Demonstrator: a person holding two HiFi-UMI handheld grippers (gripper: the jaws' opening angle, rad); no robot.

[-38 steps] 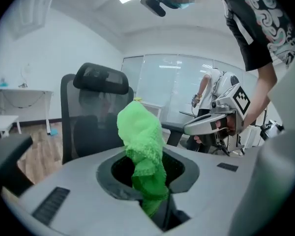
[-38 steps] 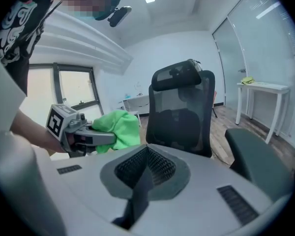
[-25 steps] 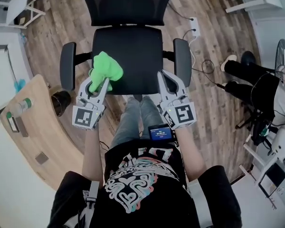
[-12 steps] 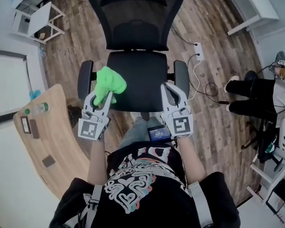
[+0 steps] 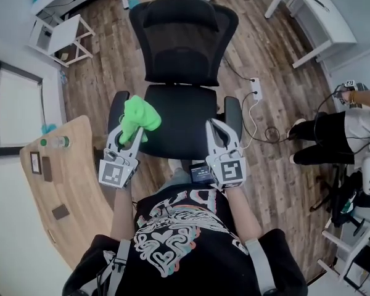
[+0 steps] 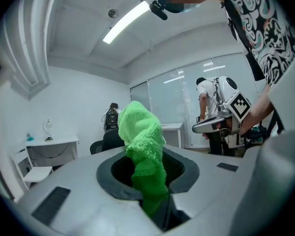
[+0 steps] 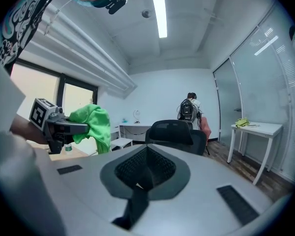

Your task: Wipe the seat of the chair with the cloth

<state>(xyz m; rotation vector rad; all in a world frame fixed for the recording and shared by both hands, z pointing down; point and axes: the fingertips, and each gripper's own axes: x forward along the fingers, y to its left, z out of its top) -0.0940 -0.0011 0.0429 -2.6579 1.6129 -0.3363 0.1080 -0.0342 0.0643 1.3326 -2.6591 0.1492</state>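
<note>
Left gripper view: shows left gripper (image 6: 156, 208) with jaws clenched on green cloth (image 6: 140, 132), pinched at its lower end, bunched and standing up above them. From head view, holds cloth over front left corner of seat (image 5: 182, 113), just beside left armrest (image 5: 115, 106); cannot tell whether touching seat. Right gripper view: shows right gripper (image 7: 137, 193) with jaws closed together on nothing, facing chair (image 7: 176, 131), with cloth hanging from left gripper off to the left. From head view, puts right gripper at front right of seat, near right armrest (image 5: 232, 108). Around chair: wooden tabletop (image 5: 61, 184) at left carrying bottle (image 5: 54, 142); power strip (image 5: 254, 86) on floor (image 5: 277, 60) at right; person's legs (image 5: 317, 139) further right.
</note>
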